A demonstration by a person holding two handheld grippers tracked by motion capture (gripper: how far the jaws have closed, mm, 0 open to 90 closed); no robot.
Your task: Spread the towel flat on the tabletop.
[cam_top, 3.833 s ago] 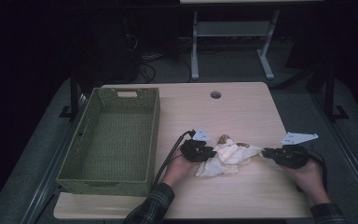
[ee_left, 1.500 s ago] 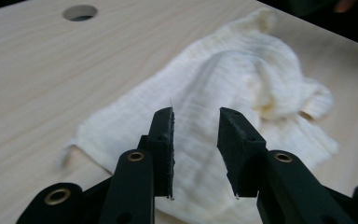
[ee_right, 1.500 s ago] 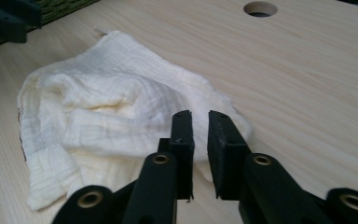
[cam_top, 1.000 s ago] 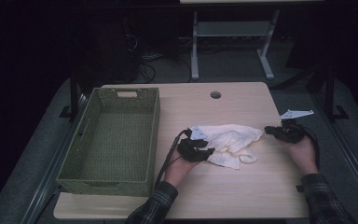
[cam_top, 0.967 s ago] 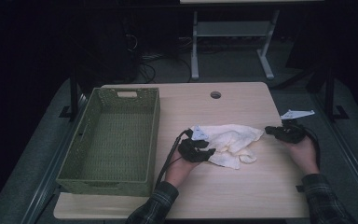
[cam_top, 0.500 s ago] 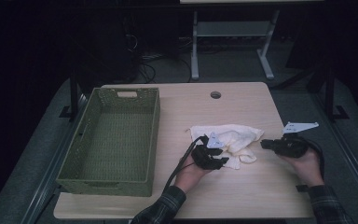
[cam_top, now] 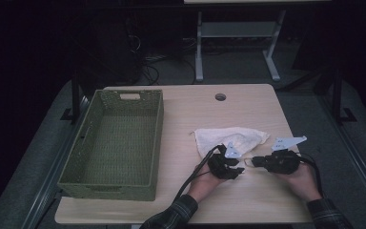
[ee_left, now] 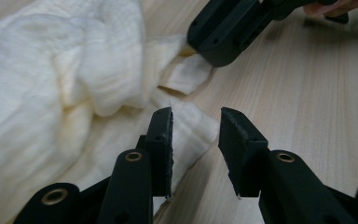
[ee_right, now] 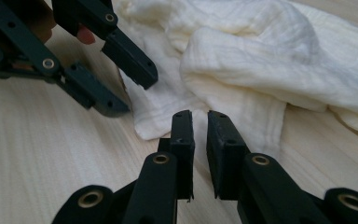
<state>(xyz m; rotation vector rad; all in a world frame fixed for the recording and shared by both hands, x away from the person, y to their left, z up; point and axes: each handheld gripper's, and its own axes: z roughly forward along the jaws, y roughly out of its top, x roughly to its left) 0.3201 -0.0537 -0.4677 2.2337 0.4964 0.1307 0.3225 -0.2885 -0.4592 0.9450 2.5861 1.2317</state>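
Left gripper (cam_top: 233, 168), jaws parted and just closing, straddles the cloth's (cam_top: 231, 140) 6 o'clock edge; right gripper (cam_top: 249, 162), nearly clenched on nothing, points at that hem from 3 o'clock. Risk: thin hem slips, or one layer lifts alone.

Table (cam_top: 181, 119): I see a light wood-grain top with a round cable hole (cam_top: 220, 97) near its far edge.
Basket (cam_top: 114, 143): a green woven tray sits on my left half, long side running away from me.
Cloth (cam_top: 233, 140): a crumpled cream cloth lies right of centre, well apart from the basket.
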